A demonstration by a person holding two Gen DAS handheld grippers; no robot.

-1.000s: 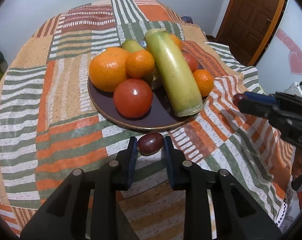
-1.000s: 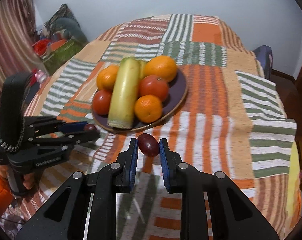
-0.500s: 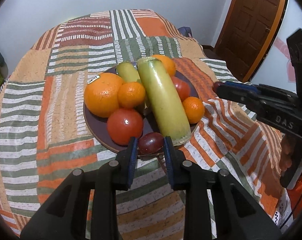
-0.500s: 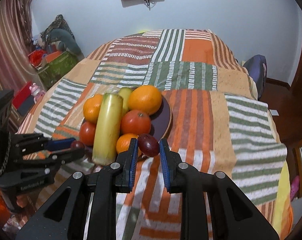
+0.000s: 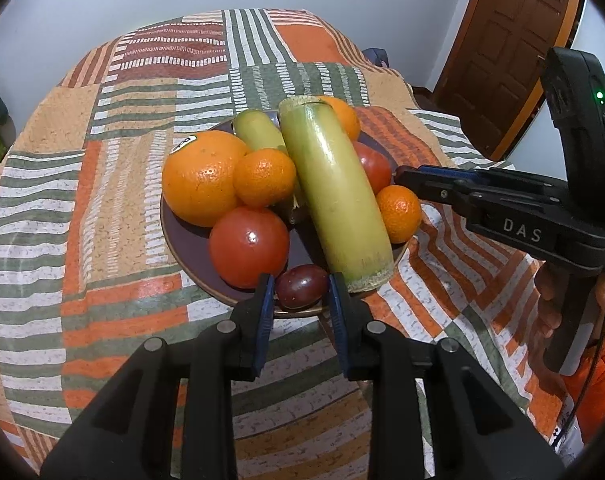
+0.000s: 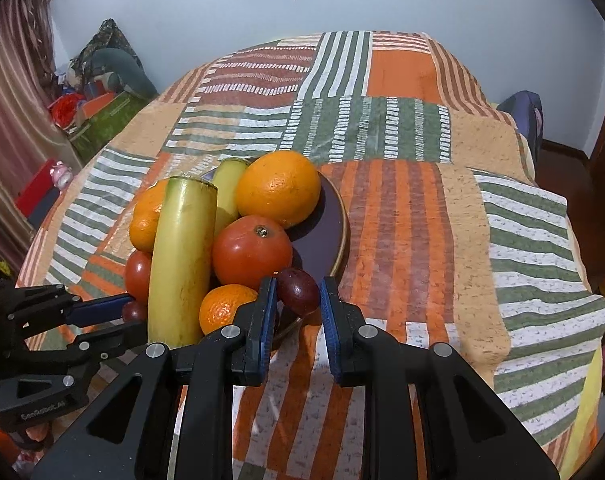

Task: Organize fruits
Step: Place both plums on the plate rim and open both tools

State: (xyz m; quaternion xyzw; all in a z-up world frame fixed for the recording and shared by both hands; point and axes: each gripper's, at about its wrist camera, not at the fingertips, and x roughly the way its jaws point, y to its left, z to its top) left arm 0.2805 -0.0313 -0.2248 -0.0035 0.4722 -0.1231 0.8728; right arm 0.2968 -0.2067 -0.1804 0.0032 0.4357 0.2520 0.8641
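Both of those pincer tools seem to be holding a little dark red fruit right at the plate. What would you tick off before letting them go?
1. Left gripper shut on its grape: ok.
2. Right gripper shut on its own grape: ok.
3. Left grape over the plate, inside the near rim: ok.
4. Right grape over the plate, not the tablecloth: ok by the right wrist view, though close to the rim.
5. Free landing spot between tomato and the long green stalk: ok for the left grape.
6. Grapes low enough not to roll off when released: cannot tell.
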